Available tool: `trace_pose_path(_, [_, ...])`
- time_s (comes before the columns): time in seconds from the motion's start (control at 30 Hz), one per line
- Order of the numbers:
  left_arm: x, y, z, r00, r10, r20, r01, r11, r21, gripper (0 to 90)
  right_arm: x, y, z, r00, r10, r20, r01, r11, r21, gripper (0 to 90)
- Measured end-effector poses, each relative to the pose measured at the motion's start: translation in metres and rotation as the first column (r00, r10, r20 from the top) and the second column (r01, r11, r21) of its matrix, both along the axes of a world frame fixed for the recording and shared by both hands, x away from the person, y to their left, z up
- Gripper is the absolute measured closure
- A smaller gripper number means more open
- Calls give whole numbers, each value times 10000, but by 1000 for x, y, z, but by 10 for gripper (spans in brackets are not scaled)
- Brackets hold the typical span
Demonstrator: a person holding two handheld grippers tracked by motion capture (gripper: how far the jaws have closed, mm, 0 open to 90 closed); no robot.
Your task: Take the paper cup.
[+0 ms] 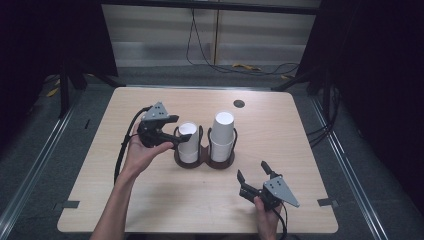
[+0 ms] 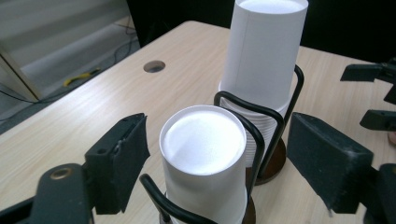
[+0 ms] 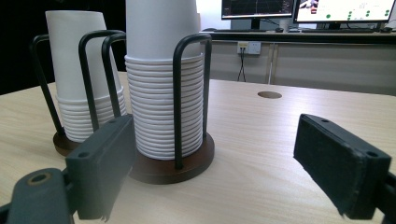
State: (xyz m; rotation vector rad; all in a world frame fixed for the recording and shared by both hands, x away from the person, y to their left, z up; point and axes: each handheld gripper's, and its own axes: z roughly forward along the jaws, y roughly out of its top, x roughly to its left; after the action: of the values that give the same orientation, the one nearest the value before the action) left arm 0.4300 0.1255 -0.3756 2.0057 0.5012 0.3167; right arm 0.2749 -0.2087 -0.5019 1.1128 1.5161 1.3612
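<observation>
So there's a light wooden table (image 1: 150, 200) with a double cup holder sitting about in the middle of it, two dark round bases (image 3: 168, 170) joined side by side, each caged in by black wire loops (image 3: 189, 93). Count-wise: two stacks of white paper cups, all upside down, one per holder. The left stack (image 1: 188, 142) is the shorter one, the right stack (image 1: 222, 136) sticks up noticeably higher. Can't count the individual cups, but the ribbed rims pile up thick at the bottom of both.

Two hand-held grippers in play. The left gripper (image 1: 172, 132) is right up at the shorter stack, jaws spread with the top cup (image 2: 204, 140) sitting between them. From the left gripper view there's a visible gap on both sides, so the pads aren't pressing on it, it's open around the cup rather than gripping. The wire loops run up close along the stack's sides, right in the space where the pads would have to go, so that's the awkward bit.

The right gripper (image 1: 252, 170) rests low near the front edge of the table, just in front of the taller stack, jaws wide apart with nothing between them.

Other stuff: one round cable hole (image 1: 239, 103) in the tabletop behind the holders, cables on the floor beyond the table, a yellow thing (image 1: 245, 66) lying back there, and two monitors (image 3: 303, 9) on a desk in the right gripper view.
</observation>
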Motion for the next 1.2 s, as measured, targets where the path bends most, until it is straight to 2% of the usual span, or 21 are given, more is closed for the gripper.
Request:
trace_pose_path(0.1, [4, -4, 1, 9997, -154, -204, 162, 9992, 372, 203, 0, 0, 0, 10000, -1, -5, 1, 10000, -5, 131])
trace_pose_path(0.13, [8, -7, 3, 9984, -279, -498, 311, 9975, 630, 203, 0, 0, 0, 10000, 30, -29, -30, 10000, -8, 131])
trace_pose_path(0.17, [10, -8, 3, 9980, -282, -558, 322, 9970, 708, 203, 1, 0, 0, 10000, 37, -39, -37, 10000, 18, 131])
trace_pose_path(0.3, [13, -10, 6, 9980, -249, -584, 296, 9962, 814, 202, 0, 0, 0, 10000, 40, -17, -40, 10000, -31, 131])
trace_pose_path(0.37, [16, -13, 7, 9974, -267, -668, 339, 9936, 1076, 202, 1, 0, 0, 10000, 39, -24, -39, 10000, -36, 131])
trace_pose_path(0.4, [16, -13, 7, 9974, -267, -668, 339, 9936, 1076, 202, 1, 0, 0, 10000, 39, -24, -39, 10000, -36, 131])
trace_pose_path(0.43, [19, -15, 7, 9966, -337, -756, 439, 9896, 1367, 203, 0, 0, 0, 10000, 47, -25, -48, 10000, -43, 131])
trace_pose_path(0.47, [19, -15, 7, 9966, -337, -756, 439, 9896, 1367, 208, 0, 0, 0, 10000, 47, -19, -47, 10000, -44, 131])
trace_pose_path(0.57, [24, -19, 7, 9947, -379, -955, 548, 9821, 1803, 218, 1, 0, 0, 10000, 77, -62, -77, 10000, -35, 131])
trace_pose_path(0.67, [28, -23, 7, 9931, -386, -1105, 606, 9772, 2033, 224, 1, 0, 0, 9999, 77, -82, -77, 10000, -29, 132])
trace_pose_path(0.73, [29, -23, 6, 9925, -379, -1160, 612, 9769, 2046, 224, 1, 0, 0, 9999, 75, -79, -75, 10000, -26, 132])
trace_pose_path(0.77, [32, -24, 5, 9895, -334, -1405, 625, 9761, 2080, 224, 1, 0, 0, 9999, 75, -70, -75, 10000, -31, 131])
trace_pose_path(0.8, [32, -24, 5, 9895, -334, -1405, 625, 9761, 2080, 224, 1, 0, 0, 9999, 75, -70, -75, 10000, -31, 131])
trace_pose_path(0.9, [35, -26, 2, 9889, -219, -1467, 571, 9690, 2402, 228, 1, 0, 0, 10000, 43, -36, -44, 10000, -53, 132])
trace_pose_path(0.97, [35, -26, 2, 9881, -244, -1518, 603, 9697, 2369, 233, 1, 1, 0, 10000, 55, -37, -55, 10000, -44, 132])
trace_pose_path(1.0, [36, -26, 2, 9878, -327, -1524, 702, 9663, 2476, 233, 1, 1, 0, 10000, 42, -76, -42, 10000, -52, 132])
trace_pose_path(1.03, [36, -28, 1, 9866, -291, -1605, 679, 9681, 2414, 248, 1, 1, 0, 10000, 25, -74, -26, 10000, -86, 132])
trace_pose_path(1.1, [37, -30, 1, 9862, -366, -1613, 779, 9631, 2576, 248, 1, 1, 0, 10000, 27, -79, -28, 10000, -88, 132])
trace_pose_path(1.17, [38, -31, 0, 9845, -458, -1692, 892, 9617, 2591, 249, 1, 1, 0, 10000, 13, -75, -13, 10000, -75, 132])
trace_pose_path(1.2, [38, -32, -1, 9832, -455, -1766, 930, 9582, 2706, 257, 1, 1, 0, 10000, 15, -68, -15, 10000, -83, 132])
